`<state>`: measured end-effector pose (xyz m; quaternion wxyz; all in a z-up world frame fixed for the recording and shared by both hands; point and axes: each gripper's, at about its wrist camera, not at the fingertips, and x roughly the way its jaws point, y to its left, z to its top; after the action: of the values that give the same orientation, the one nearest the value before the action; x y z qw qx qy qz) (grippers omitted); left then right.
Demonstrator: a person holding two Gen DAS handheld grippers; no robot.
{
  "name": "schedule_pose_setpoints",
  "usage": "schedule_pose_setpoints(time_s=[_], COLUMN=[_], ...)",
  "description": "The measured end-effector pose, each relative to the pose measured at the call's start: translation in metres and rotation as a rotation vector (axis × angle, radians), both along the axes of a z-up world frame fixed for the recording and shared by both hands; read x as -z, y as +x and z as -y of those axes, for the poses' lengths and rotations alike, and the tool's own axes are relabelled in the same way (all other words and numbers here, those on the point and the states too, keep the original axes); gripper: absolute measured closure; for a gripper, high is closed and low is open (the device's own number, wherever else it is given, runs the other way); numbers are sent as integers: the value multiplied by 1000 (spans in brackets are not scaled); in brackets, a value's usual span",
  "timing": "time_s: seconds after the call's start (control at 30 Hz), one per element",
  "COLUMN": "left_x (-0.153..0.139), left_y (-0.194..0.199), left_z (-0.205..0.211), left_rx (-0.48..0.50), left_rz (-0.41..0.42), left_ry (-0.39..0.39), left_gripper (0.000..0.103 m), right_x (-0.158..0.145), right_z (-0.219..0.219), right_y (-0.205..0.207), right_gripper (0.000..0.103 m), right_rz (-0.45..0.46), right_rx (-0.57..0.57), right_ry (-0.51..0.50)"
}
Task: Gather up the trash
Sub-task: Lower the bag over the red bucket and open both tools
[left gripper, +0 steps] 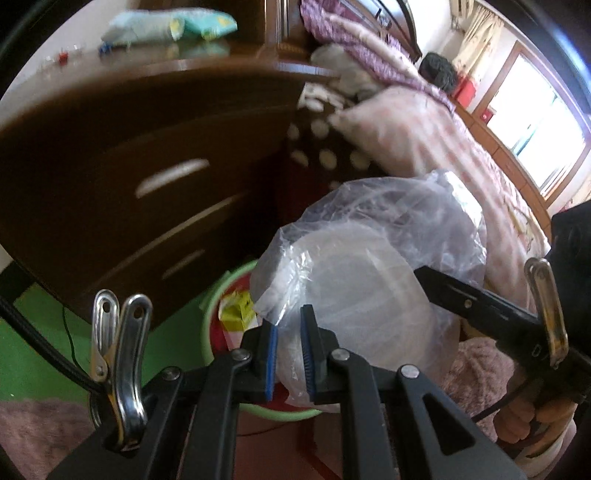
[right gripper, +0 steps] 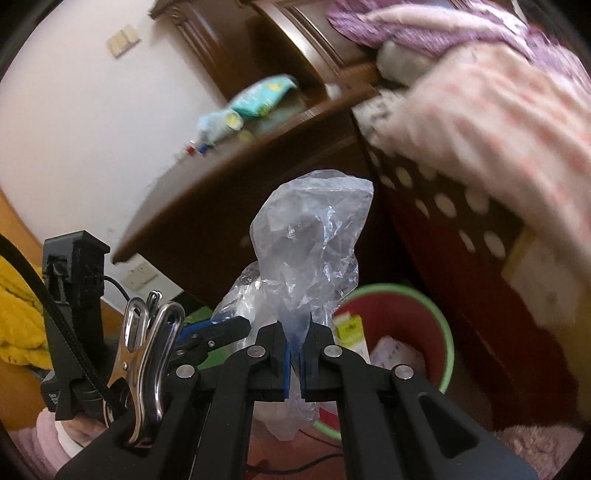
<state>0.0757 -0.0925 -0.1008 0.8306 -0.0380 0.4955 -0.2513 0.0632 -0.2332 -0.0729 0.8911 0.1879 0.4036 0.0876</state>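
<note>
beside dark wooden drawers [left gripper: 147,155], left gripper [left gripper: 290,360] and right gripper [right gripper: 295,363] both clamp tight on the crinkled clear plastic bag [left gripper: 369,258]; better keep it centred over the green-rimmed red bin [right gripper: 424,325] before letting go.

A clear, crinkled plastic bag [right gripper: 310,251] is seen against a dark brown polished wooden nightstand [left gripper: 147,155] with pale silver drawer handles. Below it, a round plastic waste bin [right gripper: 441,325] is shown red inside and light green at the rim, with a yellow-and-white carton [left gripper: 236,308] within. Black gripper fingers are lined with bright blue pads [left gripper: 271,363]. A pink-and-white checked quilt [left gripper: 436,147] is spread beside a purple-and-cream striped blanket [left gripper: 351,33] and a dark brown sheet dotted with white spots [right gripper: 443,203]. A pale blue and teal packet with yellow marks [left gripper: 170,26] is pictured on the nightstand, above a green floor mat [left gripper: 33,332].
</note>
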Motion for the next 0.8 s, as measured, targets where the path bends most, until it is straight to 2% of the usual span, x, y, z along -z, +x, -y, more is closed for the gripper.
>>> schedule_pose_setpoints(time_s=[0.37, 0.53, 0.8], left_x=[56, 77, 94], left_y=[7, 11, 17], left_z=[22, 28, 30], left_rx=[42, 56, 52], left_rz=[-68, -103, -123], left_ry=[56, 82, 102], left_gripper=[91, 91, 89], right_x=[63, 79, 96], right_z=[24, 26, 27], right_y=[2, 10, 26], right_gripper=[99, 99, 98], right_rz=[-139, -176, -211], right_rx=[79, 91, 118], right_ry=[48, 45, 37])
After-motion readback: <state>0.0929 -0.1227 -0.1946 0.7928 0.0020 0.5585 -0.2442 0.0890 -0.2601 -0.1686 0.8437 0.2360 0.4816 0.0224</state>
